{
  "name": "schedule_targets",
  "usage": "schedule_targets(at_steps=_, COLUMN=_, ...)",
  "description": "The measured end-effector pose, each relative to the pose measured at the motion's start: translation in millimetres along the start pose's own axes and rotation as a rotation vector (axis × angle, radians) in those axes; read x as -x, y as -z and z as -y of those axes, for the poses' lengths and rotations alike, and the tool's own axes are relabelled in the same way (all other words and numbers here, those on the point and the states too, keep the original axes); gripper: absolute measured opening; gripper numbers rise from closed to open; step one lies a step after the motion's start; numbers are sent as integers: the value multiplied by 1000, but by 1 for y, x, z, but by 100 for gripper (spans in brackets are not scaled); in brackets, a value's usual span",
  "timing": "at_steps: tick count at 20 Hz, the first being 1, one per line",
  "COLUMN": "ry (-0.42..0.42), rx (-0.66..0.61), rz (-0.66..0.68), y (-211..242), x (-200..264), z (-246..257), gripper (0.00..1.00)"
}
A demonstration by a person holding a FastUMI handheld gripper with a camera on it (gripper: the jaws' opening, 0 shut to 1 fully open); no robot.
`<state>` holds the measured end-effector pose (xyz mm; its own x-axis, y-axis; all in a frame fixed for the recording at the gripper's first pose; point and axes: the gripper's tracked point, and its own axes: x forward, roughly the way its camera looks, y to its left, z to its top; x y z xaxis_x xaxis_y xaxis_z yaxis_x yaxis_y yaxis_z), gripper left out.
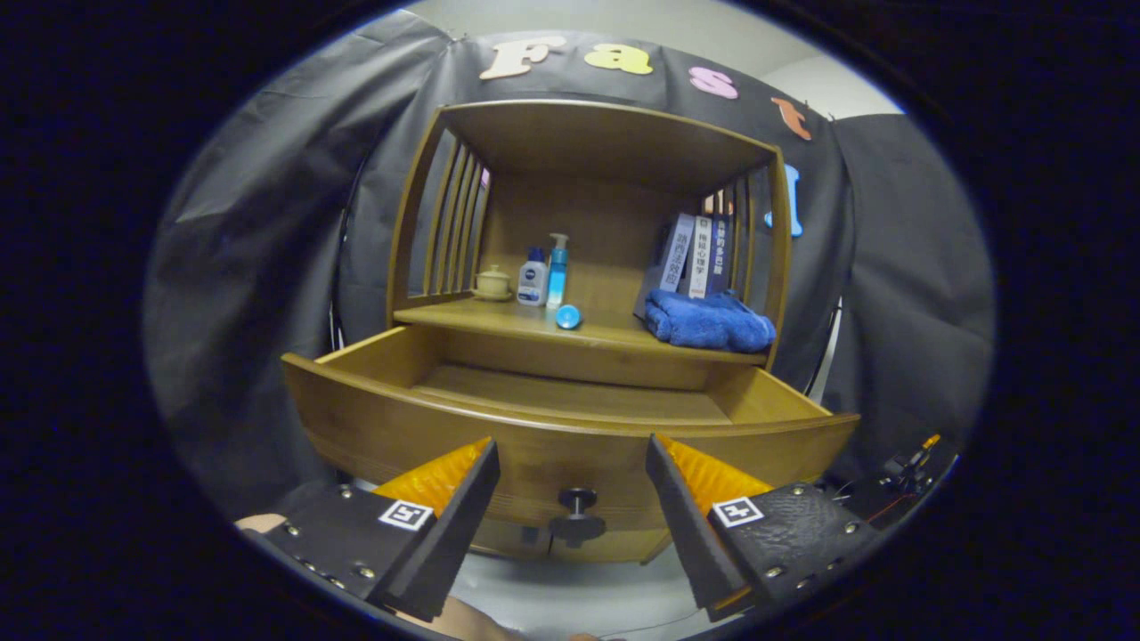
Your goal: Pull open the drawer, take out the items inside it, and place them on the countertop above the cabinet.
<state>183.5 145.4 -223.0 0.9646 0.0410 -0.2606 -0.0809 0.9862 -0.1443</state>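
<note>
The wooden drawer (570, 427) stands pulled out toward me, and the part of its floor that I see is bare. Its dark round knob (577, 500) sits on the front panel, low between my fingers. My gripper (570, 445) is open, fingers spread wide on either side of the knob and holding nothing. On the countertop (499, 322) above the drawer lie a small blue ball (568, 316), a white lotion bottle (533, 278), a blue pump bottle (557, 271), a small lidded jar (492, 282) and a folded blue towel (708, 322).
Several upright books (696, 254) lean behind the towel at the right of the shelf. Slatted wooden sides and a top panel (606, 125) enclose the shelf space. Some cabling and hardware (904, 467) sits low beyond the right finger.
</note>
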Motion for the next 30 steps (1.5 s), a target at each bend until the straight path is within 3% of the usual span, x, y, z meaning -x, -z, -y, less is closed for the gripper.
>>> schedule_targets(at_steps=5, ry=12, rx=-67, rz=-9, y=6, x=-8, z=3, gripper=98)
schedule_targets(at_steps=19, ry=-7, rx=-38, rz=-15, y=3, x=-28, z=7, gripper=99)
schedule_targets(at_steps=30, ry=10, rx=-54, rz=-25, y=-6, x=-77, z=-1, gripper=98)
